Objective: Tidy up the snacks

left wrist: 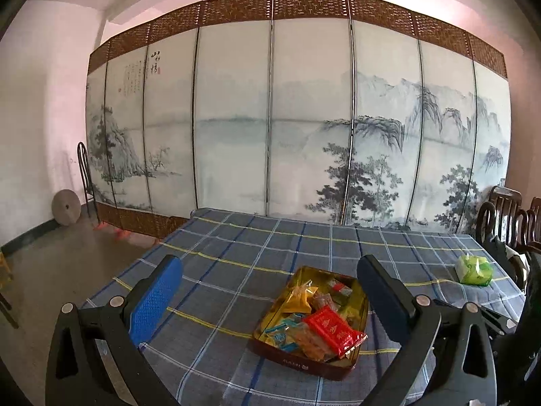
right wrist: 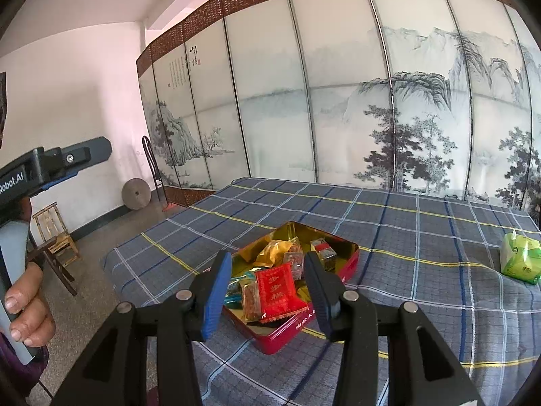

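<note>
Left claw [left wrist: 270, 304] open above snack tin [left wrist: 304, 365], seemingly empty.

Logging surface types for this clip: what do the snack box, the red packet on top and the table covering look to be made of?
Snack box: likely tin, glossy red outside, mirror-like gold inside that reflects.
Red packet: thin plastic film, shiny, with crimped sealed ends.
Table covering: woven cloth, matte, checked blue-grey, lying in soft wrinkles.
</note>
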{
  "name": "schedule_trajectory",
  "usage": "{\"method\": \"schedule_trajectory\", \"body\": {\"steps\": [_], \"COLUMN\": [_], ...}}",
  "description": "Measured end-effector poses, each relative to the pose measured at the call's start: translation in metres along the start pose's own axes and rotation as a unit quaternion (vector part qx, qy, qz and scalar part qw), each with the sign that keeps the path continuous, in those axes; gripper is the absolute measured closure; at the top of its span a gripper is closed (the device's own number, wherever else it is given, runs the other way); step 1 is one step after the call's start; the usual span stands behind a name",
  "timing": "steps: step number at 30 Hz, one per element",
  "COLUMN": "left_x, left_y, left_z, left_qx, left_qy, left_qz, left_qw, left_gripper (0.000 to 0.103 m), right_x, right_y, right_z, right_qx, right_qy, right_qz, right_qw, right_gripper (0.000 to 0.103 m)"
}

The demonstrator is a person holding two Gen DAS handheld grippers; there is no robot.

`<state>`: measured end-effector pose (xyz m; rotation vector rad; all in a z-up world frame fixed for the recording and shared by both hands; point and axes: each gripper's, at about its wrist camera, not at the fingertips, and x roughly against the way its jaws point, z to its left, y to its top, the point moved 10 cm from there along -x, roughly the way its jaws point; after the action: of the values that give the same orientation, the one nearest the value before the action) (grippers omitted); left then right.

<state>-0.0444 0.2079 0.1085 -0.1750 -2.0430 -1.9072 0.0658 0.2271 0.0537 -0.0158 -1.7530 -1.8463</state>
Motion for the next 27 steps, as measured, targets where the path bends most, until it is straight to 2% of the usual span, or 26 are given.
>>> {"method": "schedule_trajectory", "body": {"steps": [10, 13, 27], "left_x": [-0.018, -0.025, -0.058], "left_y": [-0.017, -0.023, -0.043], "left_z": [-0.007, -0.01, -0.029], "left_qx": [-0.01, -0.015, -0.038], "left_qy": [0.0, 0.003, 0.018], "left_qz": [0.04, 0.051, 0.092], "left_qw": [0.9992, 0.9986, 0.9948], "left_gripper": [0.0, 0.0, 0.0], "right_x": [0.004, 0.002, -0.006], "right_y": [-0.01, -0.016, -0.038], "right_z": [-0.019, -0.03, -0.084], "right_qx": [-0.017, -0.027, -0.072], "right_qy": [-0.008, -0.015, -0.036], "right_qz": [0.013, 0.018, 0.031], "right_qw": [1.0, 0.999, 0.996], "right_gripper": [0.057, 0.049, 0.049]}}
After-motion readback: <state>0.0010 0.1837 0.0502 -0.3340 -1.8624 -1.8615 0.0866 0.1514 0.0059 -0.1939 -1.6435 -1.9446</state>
